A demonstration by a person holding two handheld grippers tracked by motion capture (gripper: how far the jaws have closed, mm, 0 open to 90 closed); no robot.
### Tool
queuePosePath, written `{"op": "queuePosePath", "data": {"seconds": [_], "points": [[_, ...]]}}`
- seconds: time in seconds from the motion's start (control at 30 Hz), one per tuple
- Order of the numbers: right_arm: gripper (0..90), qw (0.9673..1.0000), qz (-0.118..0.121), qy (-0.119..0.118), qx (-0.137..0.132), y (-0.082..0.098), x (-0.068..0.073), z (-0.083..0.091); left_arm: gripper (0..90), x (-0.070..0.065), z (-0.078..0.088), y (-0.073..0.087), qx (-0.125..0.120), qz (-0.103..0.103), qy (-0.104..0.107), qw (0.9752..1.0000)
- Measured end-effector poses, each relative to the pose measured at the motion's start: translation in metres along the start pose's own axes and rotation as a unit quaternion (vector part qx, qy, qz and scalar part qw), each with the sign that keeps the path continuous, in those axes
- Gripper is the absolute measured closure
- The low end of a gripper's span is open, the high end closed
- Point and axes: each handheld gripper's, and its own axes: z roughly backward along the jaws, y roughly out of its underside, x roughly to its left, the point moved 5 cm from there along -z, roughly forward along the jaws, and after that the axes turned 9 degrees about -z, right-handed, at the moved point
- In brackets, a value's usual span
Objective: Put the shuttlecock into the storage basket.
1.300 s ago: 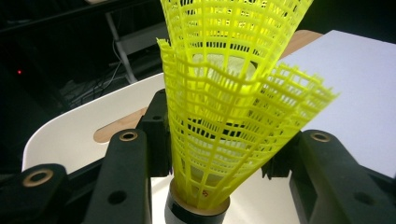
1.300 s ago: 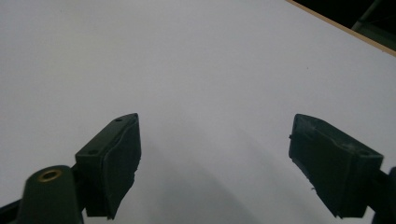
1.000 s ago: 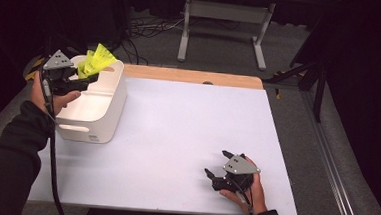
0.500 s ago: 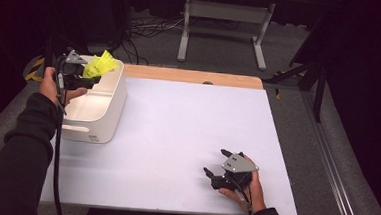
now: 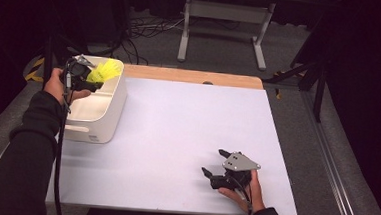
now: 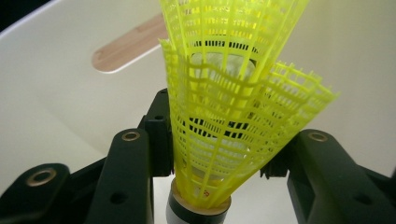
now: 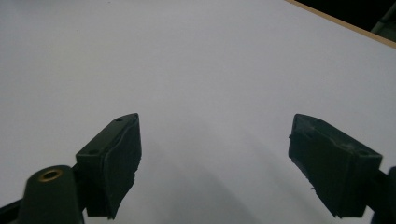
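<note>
High view puts my left gripper (image 5: pixel 91 77) over the open top of the white rounded-corner plastic bin (image 5: pixel 108 117), which stands at the left edge of the white table top (image 5: pixel 186 137). Between its jaws sits the yellow plastic-mesh shuttlecock (image 5: pixel 105 72), skirt fanned out toward the bin's far wall, above the rim rather than down inside.

From the left gripper view I see the grip closely — the two black jaws press in on either side of the shuttlecock (image 6: pixel 224 121), pinching the netted skirt just above its cork base with the dark band, which points back toward the camera. The skirt is bent a little where the pads bear on it. Behind it the bin's pale inner wall (image 6: pixel 60 93) curves round, and a strip of bare wooden table edge (image 6: pixel 130 46) shows past the rim.

My right gripper (image 5: pixel 219 172) rests low on the near right part of the table, well apart from the bin. In the right gripper view its jaws stand spread wide with nothing between them — just the plain white surface (image 7: pixel 196 74) ahead
</note>
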Motion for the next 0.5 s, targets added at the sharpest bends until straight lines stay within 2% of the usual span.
{"op": "queuePosePath", "data": {"seconds": [0.03, 0.1, 0.17, 0.2, 0.27, 0.43, 0.47, 0.5], "points": [[18.2, 1.0000, 0.000, -0.005, 0.000, -0.0009, 0.0015, -0.0005, 56.1, -0.0012, -0.0017, 0.0007, 0.010, -0.004, 0.005, 0.9999], [18.6, 1.0000, 0.004, -0.009, 0.001, -0.0013, 0.0034, -0.0012, 56.0, -0.0019, -0.0026, 0.0000, 0.009, -0.006, 0.006, 0.9999], [18.8, 0.9999, 0.010, -0.011, 0.004, -0.0015, 0.0063, -0.0026, 55.7, -0.0013, -0.0044, 0.0010, 0.020, -0.009, 0.003, 0.9998], [18.8, 0.9998, 0.012, -0.013, 0.005, -0.0016, 0.0075, -0.0029, 55.3, -0.0020, -0.0054, 0.0015, 0.022, -0.005, 0.011, 0.9997], [18.8, 0.9997, 0.015, -0.017, 0.005, -0.0019, 0.0099, -0.0036, 55.0, -0.0029, -0.0063, 0.0016, 0.029, -0.013, 0.013, 0.9994], [19.2, 0.9997, 0.013, -0.016, 0.011, -0.0008, 0.0100, -0.0049, 54.1, -0.0040, -0.0074, 0.0010, 0.029, -0.014, 0.013, 0.9994], [19.2, 0.9997, 0.012, -0.016, 0.011, -0.0008, 0.0099, -0.0043, 53.6, -0.0067, -0.0098, 0.0020, 0.041, -0.023, 0.022, 0.9986], [19.1, 0.9998, 0.013, -0.014, 0.010, -0.0009, 0.0096, -0.0039, 53.5, -0.0084, -0.0103, 0.0024, 0.047, -0.024, 0.027, 0.9983]]}}
